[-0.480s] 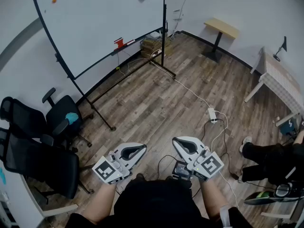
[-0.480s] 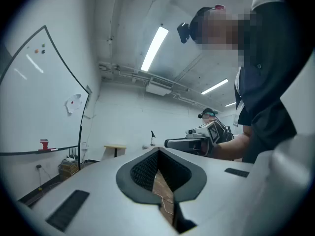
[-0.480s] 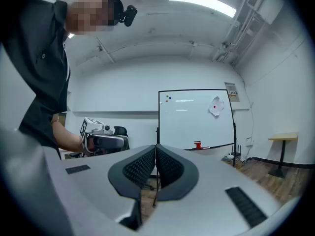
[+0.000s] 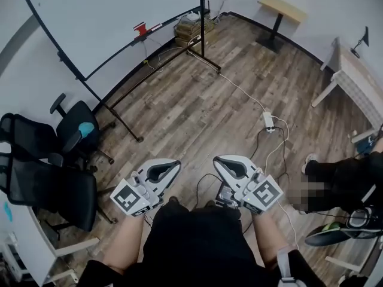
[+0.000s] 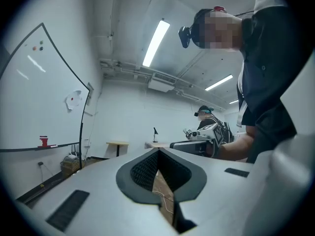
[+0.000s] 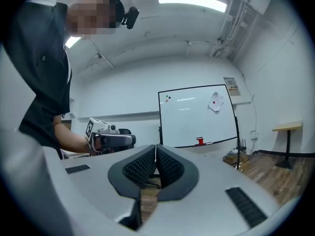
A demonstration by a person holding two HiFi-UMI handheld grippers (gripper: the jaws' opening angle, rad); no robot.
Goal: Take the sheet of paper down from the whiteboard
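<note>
Right gripper view: paper (image 6: 215,103) on w/board (image 6: 192,124)

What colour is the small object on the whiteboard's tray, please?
Red; the object shows best in the head view.

Our left gripper (image 4: 175,163) and right gripper (image 4: 218,159) wear smooth matt grey plastic shells, with black ribbed pads (image 6: 140,167) inside. Below them we see a grainy wood-plank floor (image 4: 197,112). Ahead of the right gripper, the whiteboard (image 6: 192,119) looks glossy in a dark metal frame; its sheet of paper (image 6: 215,102) looks crumpled and matt
</note>
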